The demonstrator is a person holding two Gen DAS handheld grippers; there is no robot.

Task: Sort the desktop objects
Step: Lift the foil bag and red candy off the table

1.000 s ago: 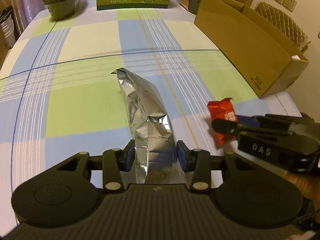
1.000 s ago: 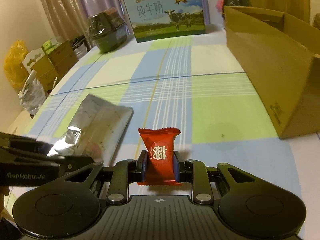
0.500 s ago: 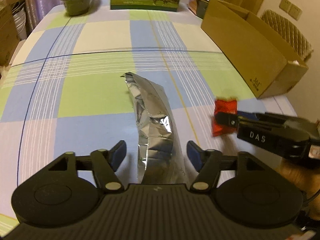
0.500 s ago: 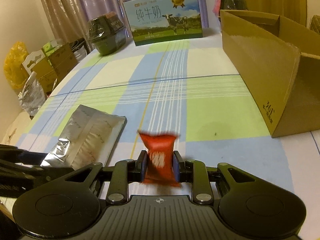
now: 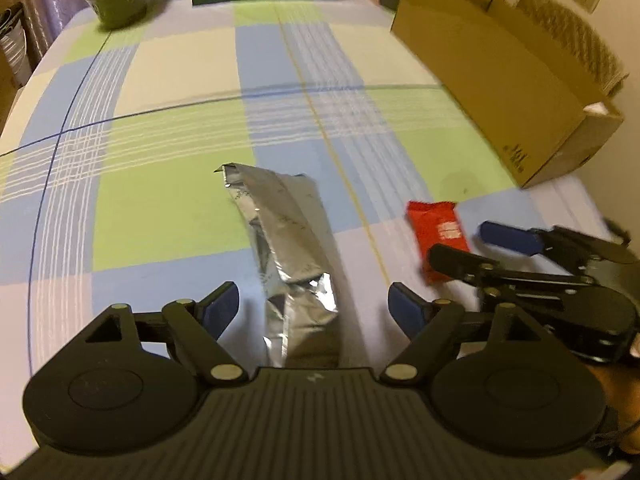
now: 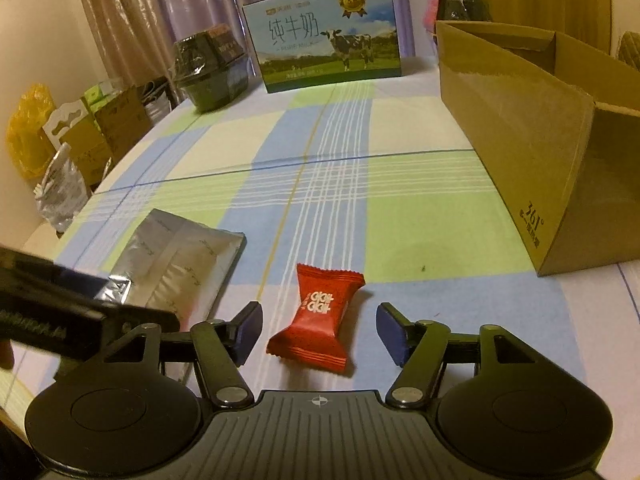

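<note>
1. Worktop (image 6: 420, 220): checked cloth, wide bare room at 12 o'clock.
2. Cardboard box (image 6: 520, 152): open, along the edge at 2 o'clock.
3. Milk carton (image 6: 326, 36): label legible only in right view.
4. Foil pouch (image 5: 288, 240): flat between left gripper (image 5: 314, 306) jaws, spread wide, untouched.
5. Red candy (image 6: 318, 316): lying loose between right gripper (image 6: 318, 332) jaws, wide apart.

Cardboard box (image 6: 520, 148) walls off the tablecloth's (image 6: 420, 216) right side.

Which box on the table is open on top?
The plain brown cardboard box, on the right. The milk box with the cow picture is closed.
</note>
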